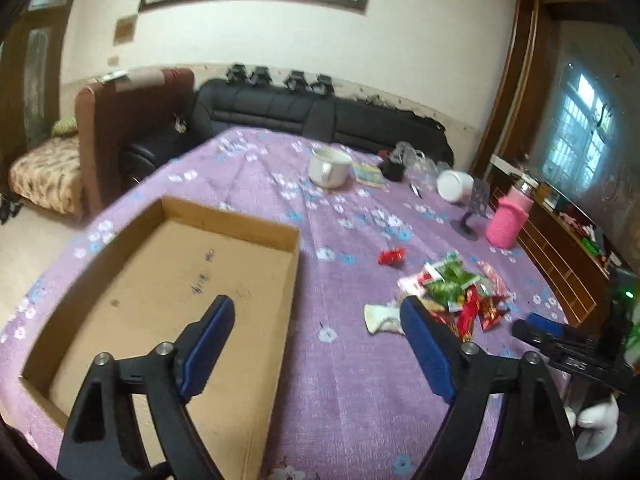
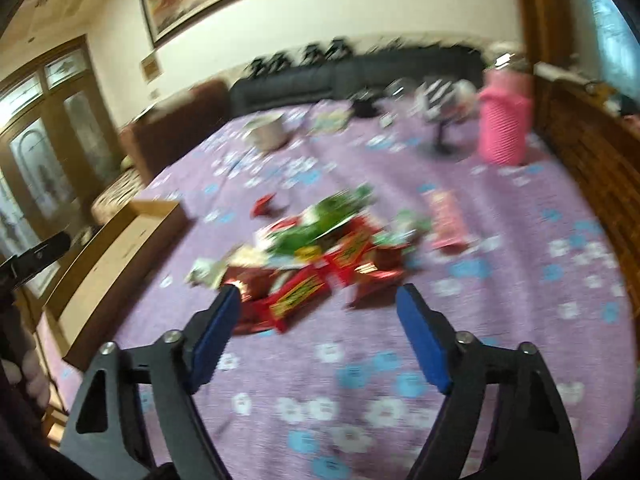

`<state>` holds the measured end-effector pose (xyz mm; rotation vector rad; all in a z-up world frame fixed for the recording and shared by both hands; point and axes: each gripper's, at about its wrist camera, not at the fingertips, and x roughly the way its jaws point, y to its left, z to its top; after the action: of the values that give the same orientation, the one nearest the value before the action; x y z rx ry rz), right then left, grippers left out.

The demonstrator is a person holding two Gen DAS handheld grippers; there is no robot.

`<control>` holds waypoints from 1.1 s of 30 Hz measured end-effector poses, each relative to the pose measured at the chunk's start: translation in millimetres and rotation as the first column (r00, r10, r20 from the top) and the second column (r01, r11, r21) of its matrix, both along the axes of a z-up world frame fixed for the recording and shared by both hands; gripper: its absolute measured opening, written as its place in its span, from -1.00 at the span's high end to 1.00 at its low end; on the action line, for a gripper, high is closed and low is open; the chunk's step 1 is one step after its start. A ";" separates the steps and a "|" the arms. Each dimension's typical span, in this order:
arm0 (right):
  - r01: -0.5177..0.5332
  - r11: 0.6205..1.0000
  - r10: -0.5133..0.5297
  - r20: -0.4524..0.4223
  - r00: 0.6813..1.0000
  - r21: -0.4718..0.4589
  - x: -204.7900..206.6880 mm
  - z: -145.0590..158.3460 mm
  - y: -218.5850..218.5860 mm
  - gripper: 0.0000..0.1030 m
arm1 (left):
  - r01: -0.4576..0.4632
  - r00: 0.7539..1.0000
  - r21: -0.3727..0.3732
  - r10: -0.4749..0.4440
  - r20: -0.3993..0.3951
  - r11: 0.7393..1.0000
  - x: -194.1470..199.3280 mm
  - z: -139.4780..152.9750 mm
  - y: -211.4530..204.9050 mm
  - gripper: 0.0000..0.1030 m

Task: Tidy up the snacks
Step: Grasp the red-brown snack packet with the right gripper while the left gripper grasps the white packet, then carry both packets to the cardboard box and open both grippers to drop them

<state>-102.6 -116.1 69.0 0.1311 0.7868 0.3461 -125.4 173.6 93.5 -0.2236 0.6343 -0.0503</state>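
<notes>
Right now both claws are spread w/ nothing in them: left claw [image 1: 316,312] by the cardboard box [image 1: 168,280], right claw [image 2: 318,300] near the snack pile [image 2: 320,248] on the bench [image 2: 500,280].

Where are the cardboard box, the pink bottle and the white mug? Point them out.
cardboard box [image 1: 168,280], left wrist view, on its bare floor.
pink bottle [image 1: 507,220], left wrist view, on its knitted body.
white mug [image 1: 330,168], left wrist view, on its side wall.

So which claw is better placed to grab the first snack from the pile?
Right claw: open, the snack pile just ahead of its fingertips. Left claw hangs between cardboard box and pile.
</notes>
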 end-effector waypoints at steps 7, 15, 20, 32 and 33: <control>-0.137 0.990 0.135 -0.053 0.989 -0.041 14.8 -14.5 65.3 -0.20 | 0.166 0.984 0.002 -0.165 -0.072 0.986 16.4 -12.9 -22.9 -0.34; -0.149 0.988 0.143 -0.118 0.983 -0.047 34.3 -39.1 81.8 0.34 | 0.381 0.912 0.227 -0.324 -0.253 0.896 62.5 -37.5 -70.1 -0.35; -0.138 0.990 0.138 -0.099 0.985 0.010 24.1 -35.1 66.3 0.35 | 0.507 0.851 0.270 -0.425 -0.309 0.819 84.6 -46.1 -94.3 -0.35; -0.120 0.983 0.130 -0.071 0.989 0.137 24.6 -32.8 47.2 0.35 | 0.699 0.695 0.268 -0.540 -0.476 0.663 109.4 -73.6 -121.0 -0.05; -0.118 0.983 0.129 -0.070 0.989 0.143 24.1 -32.8 45.6 0.34 | 0.704 0.687 0.252 -0.547 -0.479 0.664 108.4 -73.1 -121.8 0.00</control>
<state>-78.6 -70.5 36.2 0.2279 0.8515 0.5158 -16.9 51.9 20.4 0.4456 1.0630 -0.5706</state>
